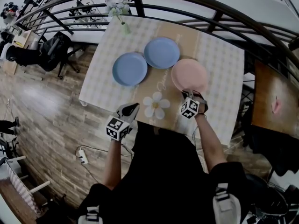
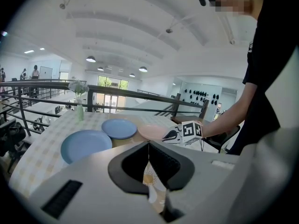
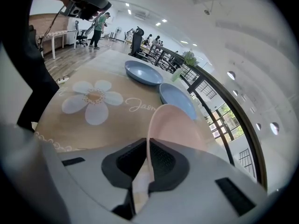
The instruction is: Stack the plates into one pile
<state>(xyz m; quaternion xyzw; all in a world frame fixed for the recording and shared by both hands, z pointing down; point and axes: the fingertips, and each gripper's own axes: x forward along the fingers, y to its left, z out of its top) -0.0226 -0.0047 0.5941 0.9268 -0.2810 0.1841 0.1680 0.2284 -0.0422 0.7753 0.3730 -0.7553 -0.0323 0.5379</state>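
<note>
Right gripper (image 1: 188,94) fingers clamped on near rim of the pink plate (image 1: 189,73), which reaches straight away across the bench (image 1: 224,59); left gripper (image 1: 132,108) fingers closed, empty.

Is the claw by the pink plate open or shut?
Shut: the right gripper pinches the pink plate by its near rim, jaws pressed against it.

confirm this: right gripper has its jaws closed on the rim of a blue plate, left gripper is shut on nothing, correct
Only the colour is wrong: the right gripper view shows the right gripper closed on the rim of the pink plate, not a blue one. The left gripper is indeed shut on nothing.
</note>
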